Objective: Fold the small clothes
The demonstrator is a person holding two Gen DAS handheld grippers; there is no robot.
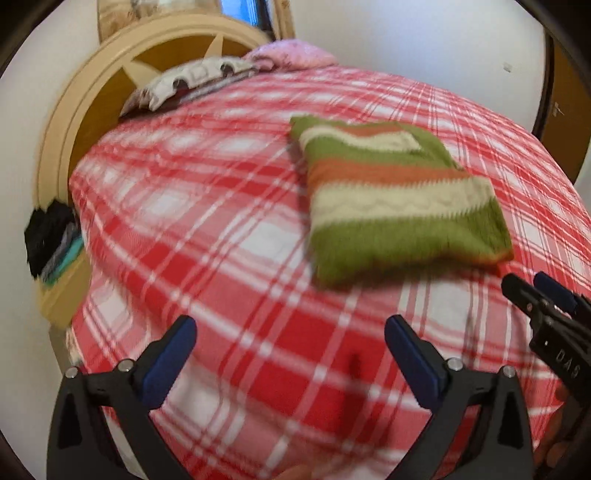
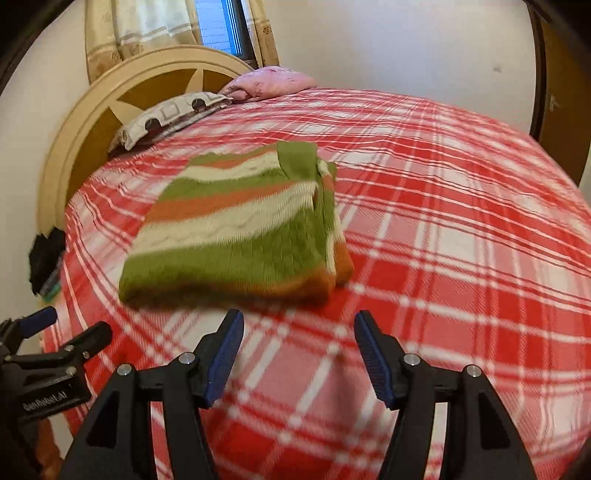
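In my left wrist view the folded sweater (image 1: pixel 399 199) lies on the bed (image 1: pixel 207 236) at right of centre, above and right of my left gripper (image 1: pixel 290 338), whose jaws stand wide apart and empty. In my right wrist view the sweater sits centre-left, just above my right gripper (image 2: pixel 299 332), jaws apart with nothing between; I judge the right the nearer.

Bed (image 2: pixel 461 192) lying under red-and-white plaid cover — cream arched headboard (image 2: pixel 85 122) curving at ten o'clock, pillows (image 2: pixel 170 114) resting against it; curtained window (image 2: pixel 221 26) glowing at twelve, white wall (image 2: pixel 388 48) beyond.
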